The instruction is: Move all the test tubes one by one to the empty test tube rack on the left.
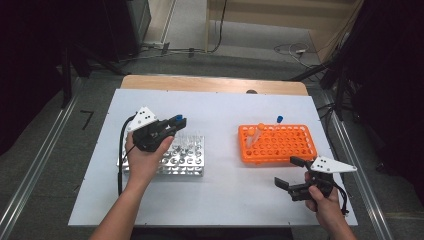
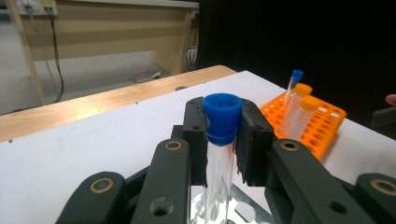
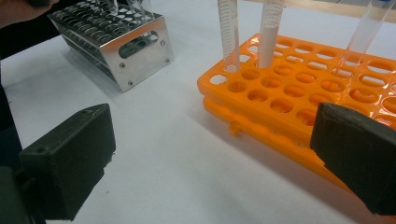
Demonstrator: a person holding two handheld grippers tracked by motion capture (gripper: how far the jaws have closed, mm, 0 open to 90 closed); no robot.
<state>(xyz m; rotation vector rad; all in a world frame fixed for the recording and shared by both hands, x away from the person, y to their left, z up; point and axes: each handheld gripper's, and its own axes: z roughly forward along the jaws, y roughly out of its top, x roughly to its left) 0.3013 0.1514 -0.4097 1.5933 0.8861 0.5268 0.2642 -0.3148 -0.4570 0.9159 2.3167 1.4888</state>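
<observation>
So my left gripper [image 2: 223, 140] has its matte black rubbery pads clamped on a clear plastic tube [image 2: 219, 172], squeezing right under its ribbed blue screw cap [image 2: 222, 116]. The tube hangs upright between the jaws, straight above the shiny steel rack [image 1: 186, 159], which is boxy with rows of round holes. Past the jaws and off to their right sits the glossy orange plastic rack [image 2: 322, 122], flat and perforated, holding two orange-capped tubes [image 2: 301, 109] and one thin blue-capped tube [image 2: 294, 80]. My right gripper [image 1: 295, 172] hovers low with its chunky block jaws wide apart, nothing between them, just short of that orange rack's near edge. It's all on a smooth white tabletop [image 1: 225, 200].
</observation>
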